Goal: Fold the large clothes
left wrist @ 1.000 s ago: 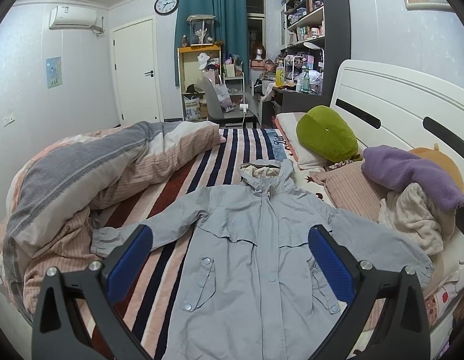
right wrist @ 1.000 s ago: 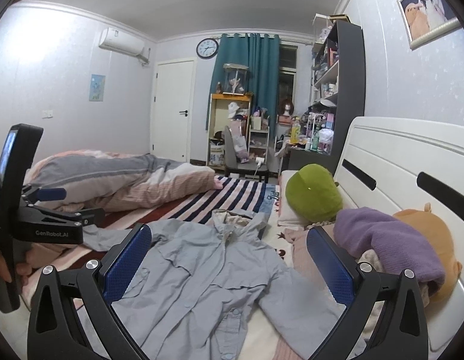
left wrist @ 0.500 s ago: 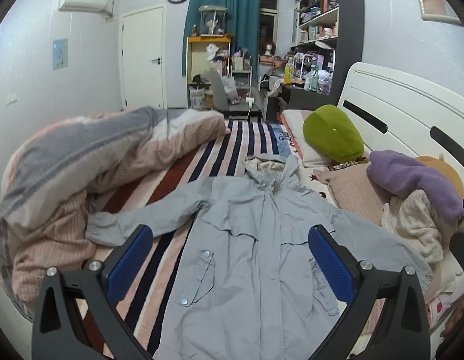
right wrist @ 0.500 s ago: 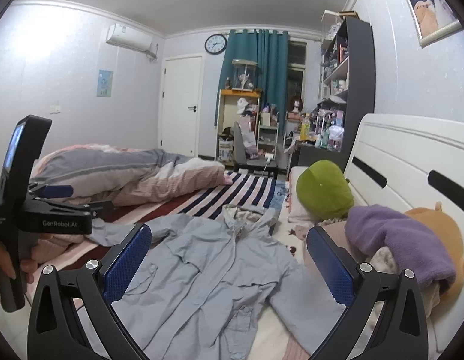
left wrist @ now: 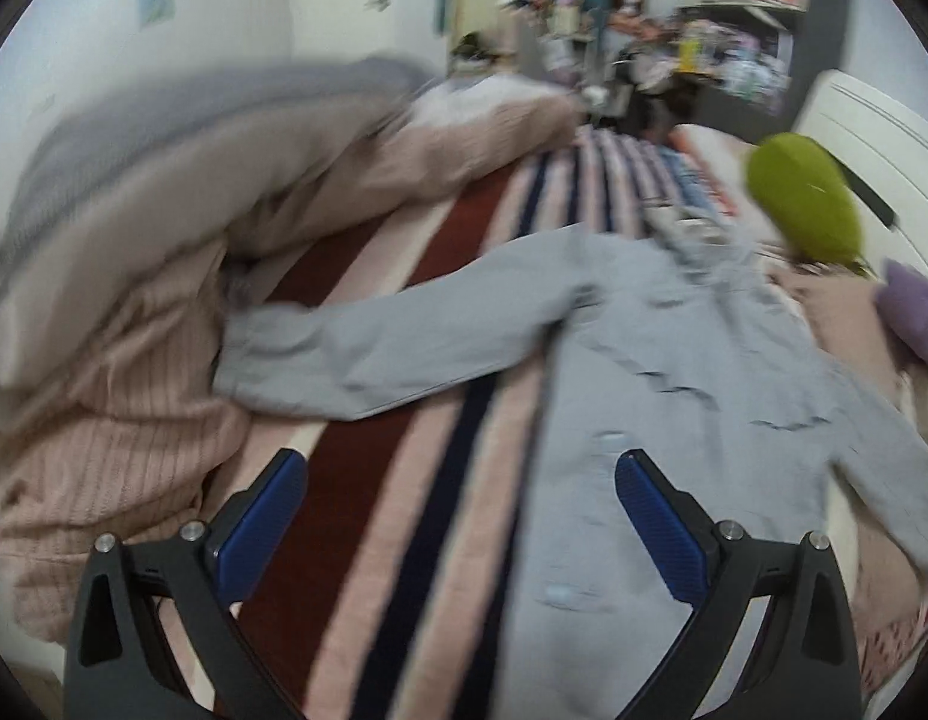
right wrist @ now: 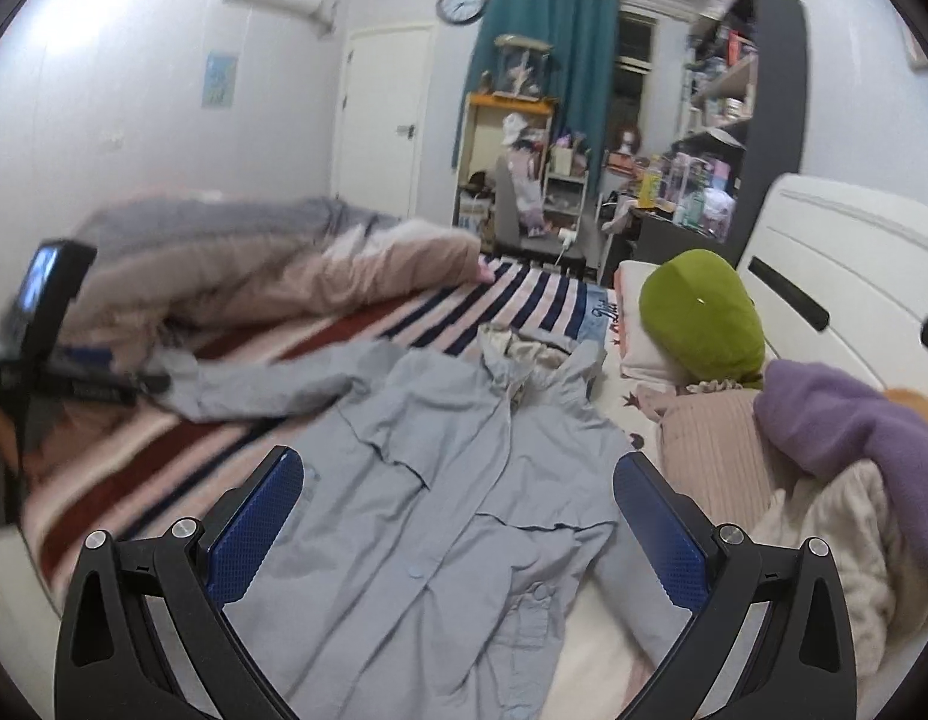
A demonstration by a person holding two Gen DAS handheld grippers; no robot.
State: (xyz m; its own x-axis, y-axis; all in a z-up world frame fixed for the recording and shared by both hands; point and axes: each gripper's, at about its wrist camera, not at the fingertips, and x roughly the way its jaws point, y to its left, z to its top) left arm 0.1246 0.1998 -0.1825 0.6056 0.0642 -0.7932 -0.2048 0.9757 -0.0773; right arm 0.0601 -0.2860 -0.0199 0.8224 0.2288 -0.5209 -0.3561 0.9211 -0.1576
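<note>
Lying face up on the striped bedsheet is one pale grey hooded jacket, front closed, hood toward the far end of the bed and hem toward the near edge. Its two sleeves are spread: one reaches left until its cuff touches the bunched pink-and-grey duvet, the other runs right toward a pile of soft things.

Two grippers show. The left gripper hangs above the sheet near the jacket's left side, its two blue pads wide apart with nothing between them; this view is blurred. The right gripper hangs over the jacket's chest, its pads likewise spread and holding nothing. In the right wrist view the left tool's body appears at the far left edge, over the left sleeve.

Along the white headboard on the right sit one green cushion, one purple plush item, one pink ribbed pillow and a cream knitted piece; an orange thing behind them is mostly hidden.

Against the far wall stand one round clock, teal curtains, one white door, a yellow open cabinet and a dark shelf unit, both crammed with small items too blurred to count.
</note>
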